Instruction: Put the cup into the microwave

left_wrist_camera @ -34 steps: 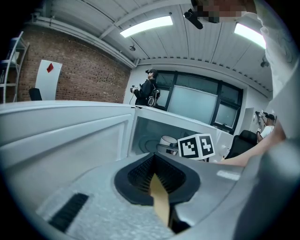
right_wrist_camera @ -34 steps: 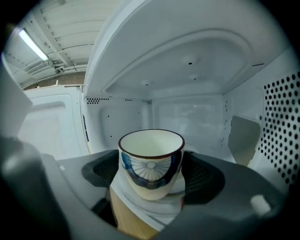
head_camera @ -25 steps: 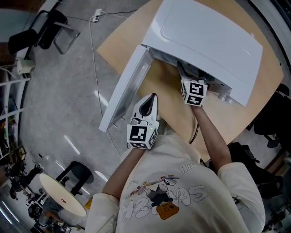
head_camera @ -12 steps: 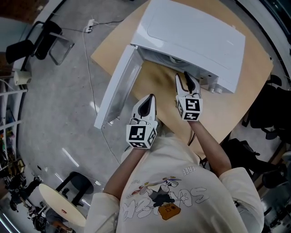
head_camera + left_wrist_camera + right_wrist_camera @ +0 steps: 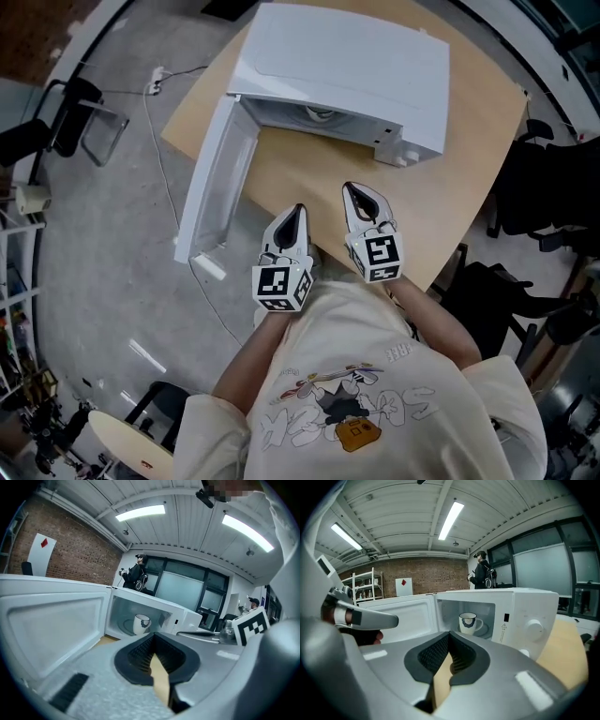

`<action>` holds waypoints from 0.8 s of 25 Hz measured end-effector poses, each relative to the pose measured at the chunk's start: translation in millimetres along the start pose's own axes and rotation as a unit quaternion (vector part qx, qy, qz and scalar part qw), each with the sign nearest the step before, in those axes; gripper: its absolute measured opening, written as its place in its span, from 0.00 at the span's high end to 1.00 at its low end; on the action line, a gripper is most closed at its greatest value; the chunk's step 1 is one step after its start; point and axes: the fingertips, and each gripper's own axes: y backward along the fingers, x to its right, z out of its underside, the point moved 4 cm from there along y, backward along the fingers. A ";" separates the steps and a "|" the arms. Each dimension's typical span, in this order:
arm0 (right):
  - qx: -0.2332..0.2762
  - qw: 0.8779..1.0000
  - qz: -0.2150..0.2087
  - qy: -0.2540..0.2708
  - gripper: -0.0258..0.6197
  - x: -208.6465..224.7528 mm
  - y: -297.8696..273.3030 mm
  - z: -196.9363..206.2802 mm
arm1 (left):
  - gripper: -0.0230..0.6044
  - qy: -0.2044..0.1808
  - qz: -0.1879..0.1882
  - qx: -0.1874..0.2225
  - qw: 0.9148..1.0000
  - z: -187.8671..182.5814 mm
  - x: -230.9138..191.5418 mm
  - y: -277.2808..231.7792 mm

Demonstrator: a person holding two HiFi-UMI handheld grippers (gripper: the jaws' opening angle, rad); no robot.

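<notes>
Cup [image 5: 468,622]: in and standing! It sat upright on the glass turntable [image 5: 486,631] inside the microwave [image 5: 347,70], set back from the opening. By my read, the placing itself was done.
Risk to the cup: nothing held it, and it looked tall for its foot. A hard slam of the door could have rocked it on the plate.
Risk at the door [image 5: 214,178]: it hung wide open, swung out past the edge of the desk [image 5: 309,183]. A nudge from closed, narrow tips might have slipped off the smooth panel. It might also have shoved the whole oven along the desk instead of turning the hinge.
Risk at the oven: its hinge-side corner sat near the desk's edge, so a sideways shove there looked like the one to avoid.
Cup's look: white, with a dark band round the rim and a dark scalloped mark on its side. The handle was turned toward the control dial [image 5: 533,627]. It looked like glazed ceramic, hard and slick; whether anything was in it, I couldn't tell.
Left tongs [image 5: 299,208]: jaws together, nothing in them, over the desk's near edge and well apart from the cup.
Right tongs [image 5: 352,189]: jaws had just been closing and met with nothing between them. They sat just beside the left pair, aimed at the open cavity.
</notes>
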 end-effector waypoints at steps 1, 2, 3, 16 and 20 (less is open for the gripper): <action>-0.005 1.000 -0.001 0.000 0.95 -3.5 7.9 3.8 | 0.96 -0.003 0.002 -0.003 1.000 3.4 2.5 1.6; -0.009 1.000 -0.001 -0.003 0.95 -6.2 15.5 7.6 | 0.96 -0.005 0.005 -0.007 1.000 7.0 4.8 2.8; -0.012 1.000 0.000 -0.008 0.95 -7.8 22.6 11.4 | 0.96 -0.007 0.008 -0.011 1.000 10.1 6.9 3.5; -0.020 0.999 0.028 -0.019 0.95 -5.1 65.9 30.4 | 0.96 -0.021 0.034 -0.018 0.999 16.7 28.7 -1.3; -0.019 0.999 0.032 -0.021 0.95 -1.6 67.1 29.6 | 0.96 -0.025 0.041 -0.021 0.999 15.7 32.6 -5.9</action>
